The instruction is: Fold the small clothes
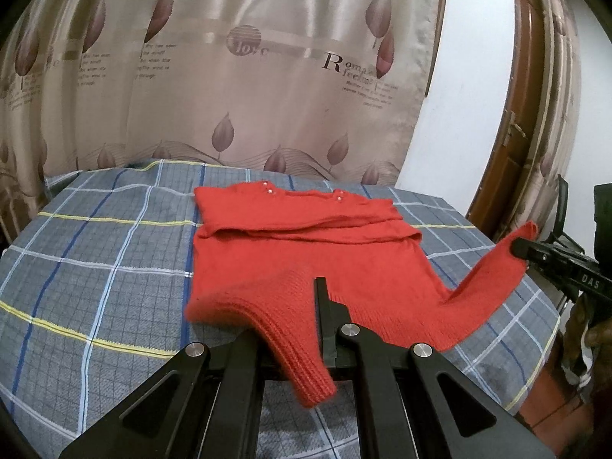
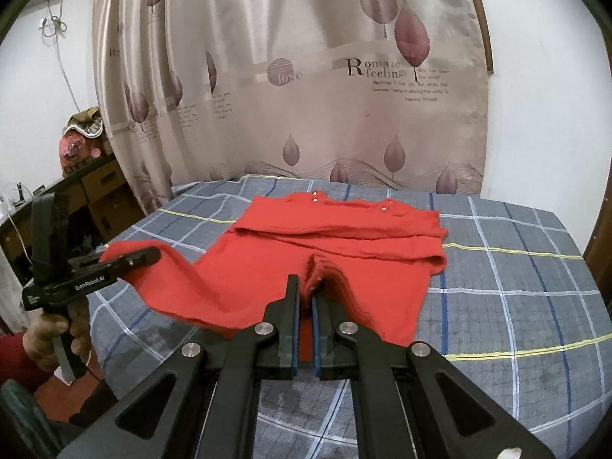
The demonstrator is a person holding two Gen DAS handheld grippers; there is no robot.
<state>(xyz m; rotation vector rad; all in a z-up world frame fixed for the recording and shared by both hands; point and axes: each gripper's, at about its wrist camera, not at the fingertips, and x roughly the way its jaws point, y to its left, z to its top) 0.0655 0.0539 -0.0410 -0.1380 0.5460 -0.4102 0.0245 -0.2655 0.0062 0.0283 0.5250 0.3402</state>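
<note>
A grey checked bedspread (image 1: 95,260) with blue, white and yellow lines spreads ahead of and below the gripper. Beyond it, straight ahead, hangs a shiny beige curtain (image 1: 237,76) printed with mauve leaves and dark lettering. To the curtain's right in the left wrist view stands a white wall (image 1: 470,88), then a brown wooden door (image 1: 508,176) with a metal handle. In the right wrist view, far to the left, dark wooden furniture (image 2: 99,195) carries a patterned bundle (image 2: 78,137), and a thin cord (image 2: 57,38) hangs on the white wall.
</note>
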